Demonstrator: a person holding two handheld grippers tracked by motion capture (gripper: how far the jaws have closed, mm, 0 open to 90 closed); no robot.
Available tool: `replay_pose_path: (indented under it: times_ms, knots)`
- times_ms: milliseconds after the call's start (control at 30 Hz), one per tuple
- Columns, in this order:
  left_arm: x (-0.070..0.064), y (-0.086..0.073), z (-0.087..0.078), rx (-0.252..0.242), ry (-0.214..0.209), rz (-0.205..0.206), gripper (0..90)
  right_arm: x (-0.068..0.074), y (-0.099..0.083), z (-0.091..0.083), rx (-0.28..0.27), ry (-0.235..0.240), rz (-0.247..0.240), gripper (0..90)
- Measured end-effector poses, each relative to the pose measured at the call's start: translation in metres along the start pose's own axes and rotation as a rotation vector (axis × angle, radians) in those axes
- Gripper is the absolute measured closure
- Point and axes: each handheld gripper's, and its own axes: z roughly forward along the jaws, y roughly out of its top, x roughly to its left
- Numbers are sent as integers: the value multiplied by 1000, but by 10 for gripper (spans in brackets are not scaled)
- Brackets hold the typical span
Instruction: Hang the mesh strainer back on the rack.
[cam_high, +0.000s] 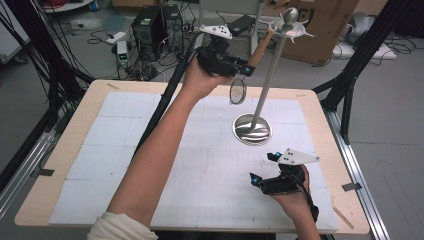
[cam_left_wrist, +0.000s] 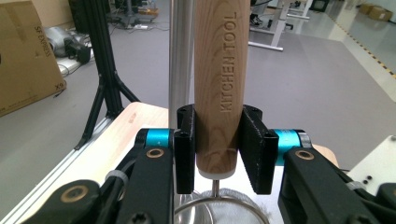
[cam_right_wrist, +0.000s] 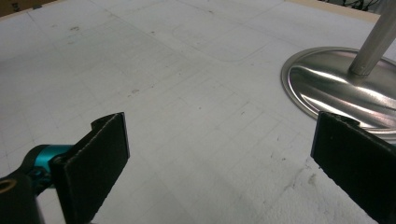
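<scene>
A steel stand rises from a round base on the white mat, its pole ending in a ball and hooks. My left gripper is held high beside the pole, shut on the wooden handle of a small strainer stamped KITCHEN TOOL. The handle's top end leans toward the hooks, and the wire ring hangs below the gripper. My right gripper rests low near the table's front right, open, with nothing between its jaws. In the right gripper view the stand's base lies just ahead.
White mat covers the wooden table. Black tripod legs stand off the right edge, and a black pole crosses the left of the mat. Computers, cables and cardboard boxes sit on the floor beyond.
</scene>
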Motion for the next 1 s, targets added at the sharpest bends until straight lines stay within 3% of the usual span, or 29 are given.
replay_pose_path:
  times_ms: [267, 467, 633, 1000]
  knots:
    - [-4, 5, 12, 47, 28, 21, 688, 0, 0, -1, -6, 0, 0, 31]
    - [-6, 6, 16, 59, 25, 29, 678, 0, 1, -2, -9, 1, -1, 32]
    - [-7, 5, 17, 79, 22, 24, 602, 0, 1, -2, -9, 1, 0, 31]
    - [-11, -13, 5, 91, 12, 18, 519, 2, 2, -1, -7, 1, -9, 31]
